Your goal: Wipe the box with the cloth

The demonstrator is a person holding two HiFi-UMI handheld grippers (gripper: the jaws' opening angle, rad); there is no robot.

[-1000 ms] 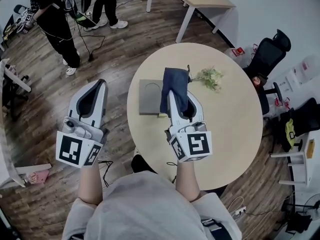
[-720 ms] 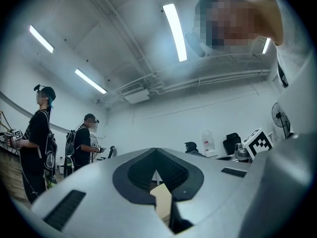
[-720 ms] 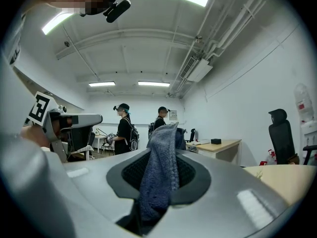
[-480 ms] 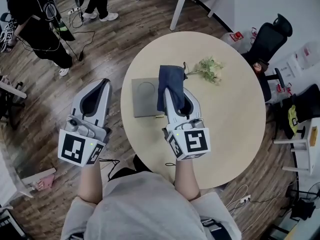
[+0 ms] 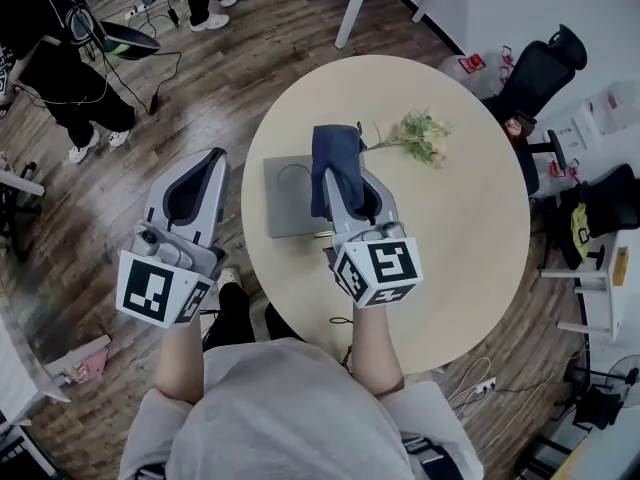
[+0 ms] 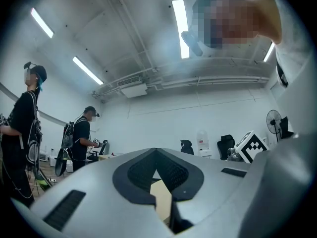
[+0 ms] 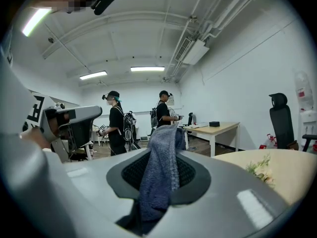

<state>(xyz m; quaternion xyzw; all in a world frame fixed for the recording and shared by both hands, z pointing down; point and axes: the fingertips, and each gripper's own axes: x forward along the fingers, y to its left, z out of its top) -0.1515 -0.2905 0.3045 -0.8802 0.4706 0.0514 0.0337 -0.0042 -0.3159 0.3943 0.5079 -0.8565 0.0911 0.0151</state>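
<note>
Round desk (image 5: 470, 218) had the box (image 5: 285, 203) just under your right gripper (image 5: 345, 193), fingers pinching the cloth (image 5: 333, 163); left gripper (image 5: 200, 173) fingers were pressed together, empty. Wiping looked not yet started.

Layout notes:
- Box (image 5: 285, 196) flat on round table (image 5: 470, 228), at left part of table, near left edge.
- Cloth (image 5: 332, 158) between jaws of right gripper (image 5: 352, 190), over right end of box.
- Flower sprig (image 5: 420, 136) on table, right of cloth, behind right gripper, apart from box.
- Left gripper (image 5: 200, 173) off table, left of table edge, above floor; nothing between jaws.
- Office chair (image 5: 535, 73) beyond table, rear right.
- Standing persons (image 5: 60, 78) on floor, rear left, well apart from table.
</note>
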